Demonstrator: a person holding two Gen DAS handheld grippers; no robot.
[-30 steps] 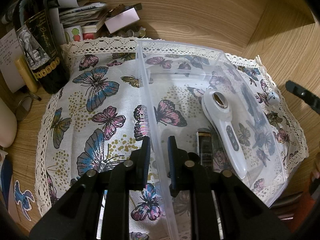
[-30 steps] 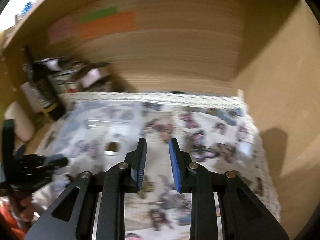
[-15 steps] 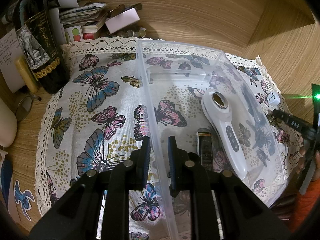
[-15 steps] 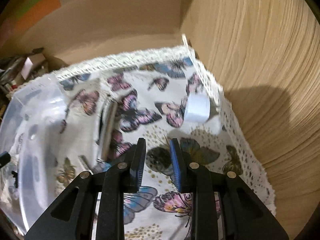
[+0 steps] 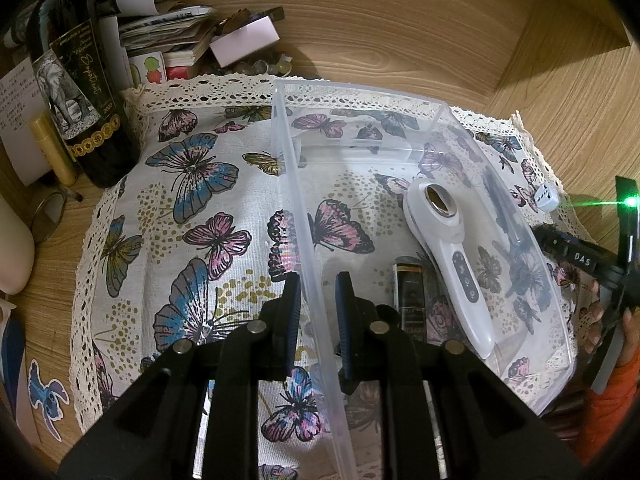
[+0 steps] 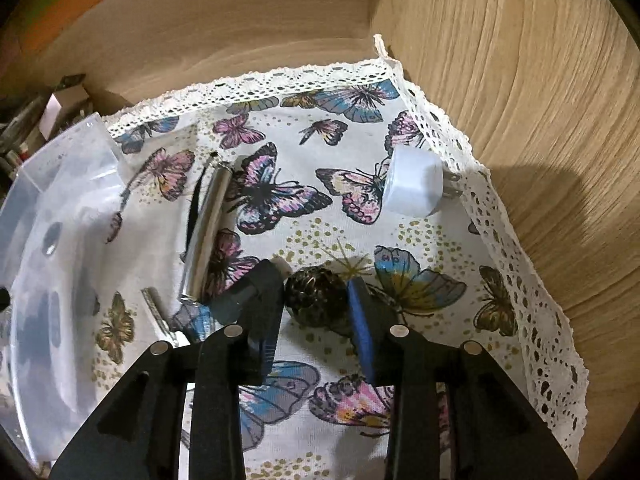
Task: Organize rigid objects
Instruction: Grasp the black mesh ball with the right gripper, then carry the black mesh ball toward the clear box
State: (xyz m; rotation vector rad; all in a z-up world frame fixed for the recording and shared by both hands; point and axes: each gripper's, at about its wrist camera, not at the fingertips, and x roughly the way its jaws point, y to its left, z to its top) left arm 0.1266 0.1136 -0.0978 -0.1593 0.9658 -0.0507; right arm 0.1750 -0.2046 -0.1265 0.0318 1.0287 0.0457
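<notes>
A clear plastic bin (image 5: 440, 124) sits on a butterfly cloth (image 5: 192, 208). It holds a white handheld device (image 5: 452, 256) and a dark rectangular item (image 5: 410, 296). My left gripper (image 5: 316, 312) straddles the bin's left wall with a small gap on each side. In the right wrist view my right gripper (image 6: 316, 300) is open around a dark patterned ball (image 6: 316, 296) lying on the cloth. A silver cylinder (image 6: 208, 232) lies left of the ball, beside the bin (image 6: 60, 220). A white cube (image 6: 414, 188) sits farther right; it also shows in the left wrist view (image 5: 547, 197).
A wine bottle (image 5: 80, 80), stacked papers and boxes (image 5: 188, 40) crowd the back left corner. Wooden walls (image 6: 520, 100) close in behind and to the right. The right gripper body (image 5: 580, 258) shows at the bin's right side.
My right gripper swung right and down from the back wall to the cloth, and its jaws opened around the dark ball. The left gripper stayed on the bin wall.
</notes>
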